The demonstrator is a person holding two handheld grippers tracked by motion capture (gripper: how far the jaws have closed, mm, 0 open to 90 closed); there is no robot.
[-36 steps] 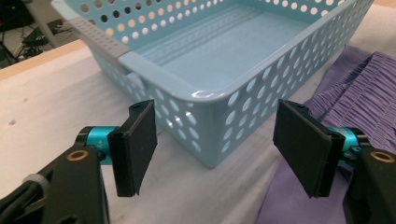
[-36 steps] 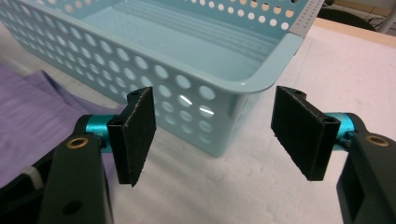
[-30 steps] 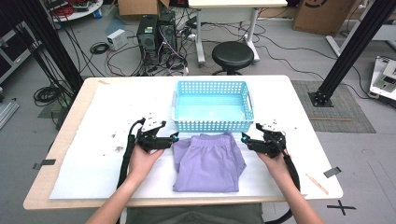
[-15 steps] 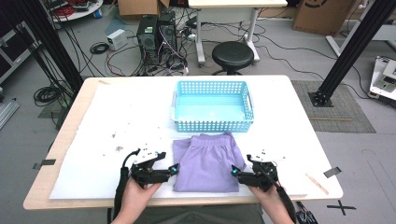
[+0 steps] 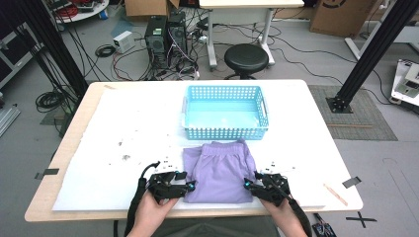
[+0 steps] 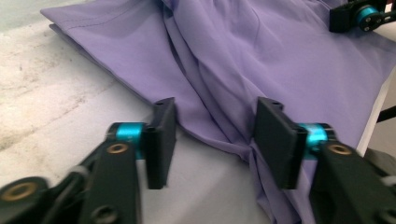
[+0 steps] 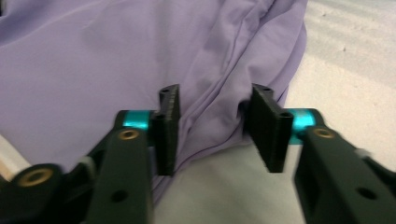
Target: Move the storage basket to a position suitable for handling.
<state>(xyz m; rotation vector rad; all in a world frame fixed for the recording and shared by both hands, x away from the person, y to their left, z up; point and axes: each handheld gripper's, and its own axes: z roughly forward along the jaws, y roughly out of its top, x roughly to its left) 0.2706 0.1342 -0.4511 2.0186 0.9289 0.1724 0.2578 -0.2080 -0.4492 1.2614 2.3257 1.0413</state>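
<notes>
Two-handed grasp of a folded garment, closing phase. The purple shorts (image 5: 219, 172) lie flat on the white surface (image 5: 118, 138), near its 6 o'clock edge, with the waistband end toward 12 o'clock, just short of the blue basket (image 5: 226, 112), which stands empty. The left gripper (image 5: 184, 186) sits at the garment's 8 o'clock corner and the right gripper (image 5: 250, 185) at its 4 o'clock corner, each held low by a hand (image 5: 150, 213) entering from 6 o'clock.

In the left gripper view the jaws stand about half open and have just been closing; a bunched fold of the hem lies between them, against the right-hand jaw and clear of the left-hand one. In the right gripper view the jaws are likewise about half open and have just been closing, with a ridge of cloth rising between them; it meets the right-hand jaw, and a gap seems to remain beside the other. Neither gripper appears to have a firm hold yet.

The step in hand is judged to be taking the two near corners. The next move calls for closing both pairs of jaws fully on all the layers, then lifting both corners together and evenly, so the folded cloth does not slip or spill open on its way toward 12 o'clock and the basket
</notes>
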